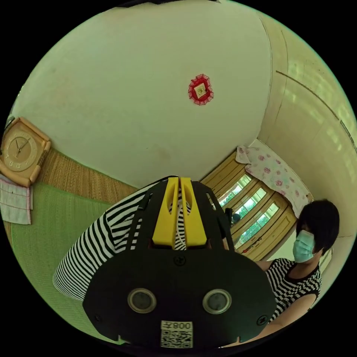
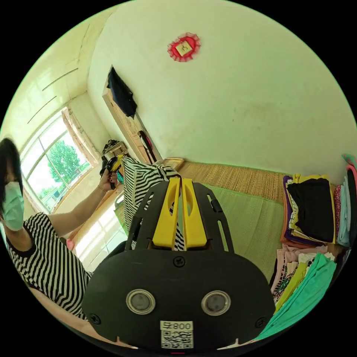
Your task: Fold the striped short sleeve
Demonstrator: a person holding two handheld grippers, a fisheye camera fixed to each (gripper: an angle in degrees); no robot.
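The striped short sleeve shirt (image 1: 93, 241) is black and white and hangs in the air, held up between both grippers. In the left gripper view my left gripper (image 1: 179, 182) has its yellow jaws shut on the shirt's fabric, which runs down between them. In the right gripper view my right gripper (image 2: 181, 183) is likewise shut on the striped shirt (image 2: 143, 182). The other gripper (image 2: 111, 165) shows there in the person's raised hand at the shirt's far edge.
A green mat (image 1: 48, 227) and a woven straw mat (image 2: 238, 178) lie below. Stacks of folded clothes (image 2: 312, 219) sit at the right. A masked person in a striped top (image 2: 44, 253) stands by a window (image 2: 55, 163). A clock (image 1: 20, 148) leans by the wall.
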